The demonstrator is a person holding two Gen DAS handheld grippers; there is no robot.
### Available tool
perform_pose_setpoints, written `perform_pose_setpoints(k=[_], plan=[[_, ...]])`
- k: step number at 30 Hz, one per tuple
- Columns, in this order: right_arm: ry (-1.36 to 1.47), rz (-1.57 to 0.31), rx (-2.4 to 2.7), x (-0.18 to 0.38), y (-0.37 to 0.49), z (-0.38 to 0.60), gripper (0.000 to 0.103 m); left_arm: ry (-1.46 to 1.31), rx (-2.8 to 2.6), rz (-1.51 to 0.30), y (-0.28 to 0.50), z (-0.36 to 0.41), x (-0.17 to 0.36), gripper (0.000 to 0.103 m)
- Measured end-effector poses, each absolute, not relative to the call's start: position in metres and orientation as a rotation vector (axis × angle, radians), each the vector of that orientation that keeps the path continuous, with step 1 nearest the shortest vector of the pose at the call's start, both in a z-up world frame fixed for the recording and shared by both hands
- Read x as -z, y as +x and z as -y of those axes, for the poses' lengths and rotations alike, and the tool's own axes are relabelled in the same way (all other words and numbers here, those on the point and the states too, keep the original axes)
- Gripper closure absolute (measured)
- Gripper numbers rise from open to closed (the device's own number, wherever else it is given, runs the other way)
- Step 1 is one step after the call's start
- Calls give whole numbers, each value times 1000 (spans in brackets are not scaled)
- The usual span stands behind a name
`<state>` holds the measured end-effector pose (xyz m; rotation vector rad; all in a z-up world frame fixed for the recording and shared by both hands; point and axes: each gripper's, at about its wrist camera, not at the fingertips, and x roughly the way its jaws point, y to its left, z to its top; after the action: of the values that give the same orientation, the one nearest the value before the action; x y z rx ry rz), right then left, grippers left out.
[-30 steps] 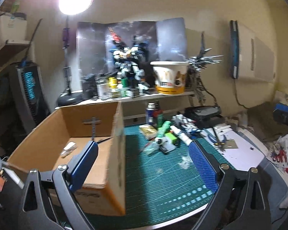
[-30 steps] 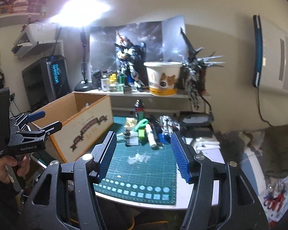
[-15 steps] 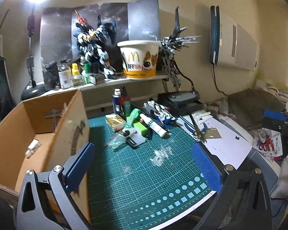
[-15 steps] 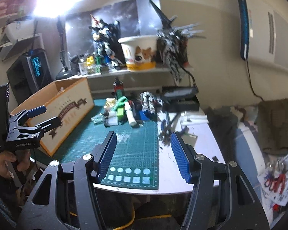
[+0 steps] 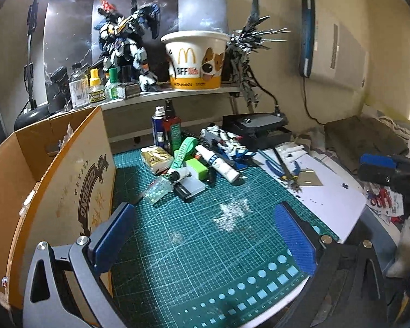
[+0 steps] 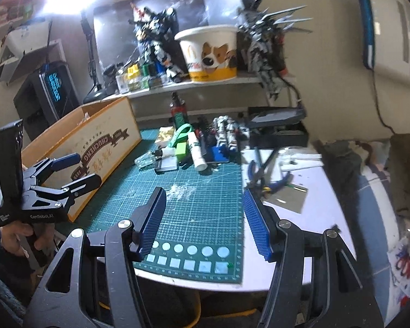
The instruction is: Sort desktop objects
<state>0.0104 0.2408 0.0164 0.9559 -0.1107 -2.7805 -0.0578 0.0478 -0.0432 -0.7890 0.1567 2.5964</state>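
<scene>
A pile of small objects lies at the back of the green cutting mat (image 5: pixel 194 240): a white tube (image 5: pixel 217 164), a green block (image 5: pixel 196 167), a green strap (image 5: pixel 183 154), a bag of beads (image 5: pixel 158 190), spray cans (image 5: pixel 166 129) and a white model robot (image 5: pixel 227 143). An open cardboard box (image 5: pixel 76 191) stands at the mat's left. My left gripper (image 5: pixel 205 221) is open and empty over the mat's front, beside the box. My right gripper (image 6: pixel 205 213) is open and empty over the mat's front right; the pile (image 6: pixel 194 147) lies ahead of it.
Pliers and cutters (image 6: pixel 262 169) lie on the white desk (image 5: pixel 328 191) right of the mat, with a black case (image 5: pixel 257 125) behind. A shelf holds a paper bucket (image 5: pixel 195 60), model robots and bottles. The left gripper shows in the right wrist view (image 6: pixel 76 170).
Both grippers have swung right and tilted down toward the mat. The left view has moved off the inside of the box onto the mat. Both stay open and empty.
</scene>
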Motion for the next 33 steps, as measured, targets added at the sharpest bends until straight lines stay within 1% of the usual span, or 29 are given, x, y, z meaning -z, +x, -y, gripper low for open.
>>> perform_pose_setpoints(k=[3,6,10,13,22,27,29,33], plan=[[972,109,2746,-7,-9,-237,47,-804,-2606,-183,-68,-53,48,1],[999,106,2704,3,-31,-233,60,-815,-2611,-206,-77,-56,52,1],[1033,84,2653,17,-63,-228,65,-849,-2622,-219,-89,-53,59,1],[1049,92,2607,26,-91,-225,65,-880,-2634,-232,-97,-52,64,1],[1232,9,2506,72,-187,-206,66,-929,-2668,-275,-114,-52,71,1],[1303,-5,2463,89,-210,-197,67,-953,-2676,-285,-122,-53,76,1],[1304,20,2449,92,-216,-197,67,-964,-2678,-286,-125,-54,78,1],[1330,20,2429,101,-224,-194,67,-989,-2668,-254,-129,-55,82,1]])
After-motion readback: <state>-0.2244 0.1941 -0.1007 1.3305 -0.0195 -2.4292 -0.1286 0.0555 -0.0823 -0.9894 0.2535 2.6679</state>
